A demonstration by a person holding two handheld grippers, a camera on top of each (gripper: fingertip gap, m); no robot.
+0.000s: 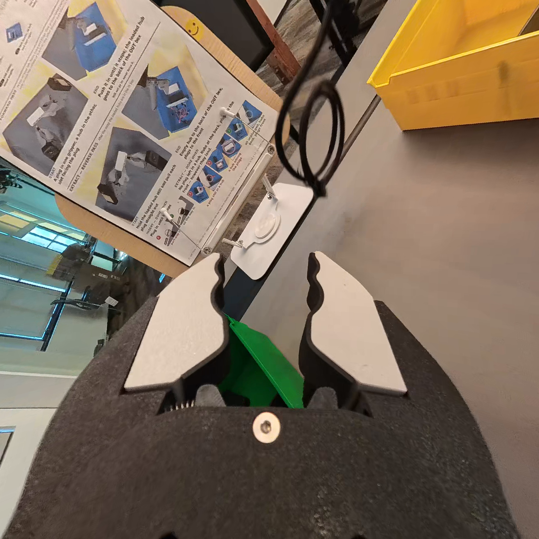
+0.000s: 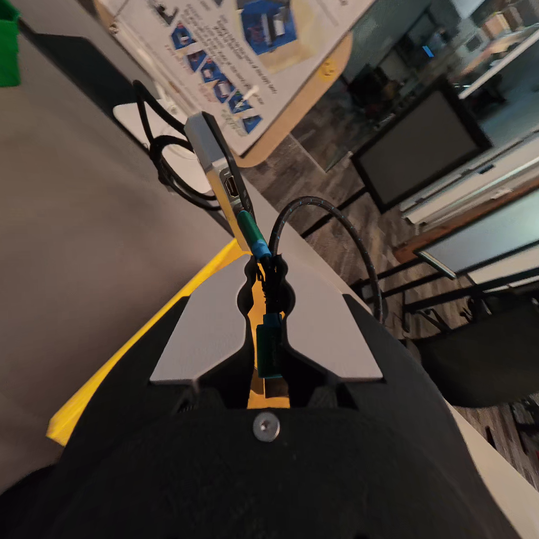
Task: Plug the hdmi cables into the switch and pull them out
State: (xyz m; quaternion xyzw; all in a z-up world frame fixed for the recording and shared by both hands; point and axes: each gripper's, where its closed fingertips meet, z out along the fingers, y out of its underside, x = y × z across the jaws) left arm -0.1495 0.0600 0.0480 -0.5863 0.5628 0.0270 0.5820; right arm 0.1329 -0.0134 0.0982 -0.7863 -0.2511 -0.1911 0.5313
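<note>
My right gripper [image 2: 267, 262] is shut on a black braided HDMI cable [image 2: 350, 230] just behind its green plug [image 2: 250, 230]. That plug sits in the end of the silver switch [image 2: 210, 151], next to an empty port [image 2: 232, 186]. The switch is in the air beyond the fingertips, and nothing else touches it in view. The cable's second green plug [image 2: 269, 353] lies between the jaws. The switch's own black cord is coiled [image 2: 163, 151] and also shows blurred in the left wrist view [image 1: 309, 140]. My left gripper [image 1: 266, 259] is open and empty.
A yellow bin [image 1: 455, 67] stands on the grey table [image 1: 423, 262], and its rim shows under my right gripper [image 2: 145, 335]. A green bin [image 1: 262, 358] sits below my left jaws. An instruction sheet on a wooden board [image 1: 131, 131] stands on a white base [image 1: 274, 227] at the table edge. Left tips to right tips: about 30 centimetres.
</note>
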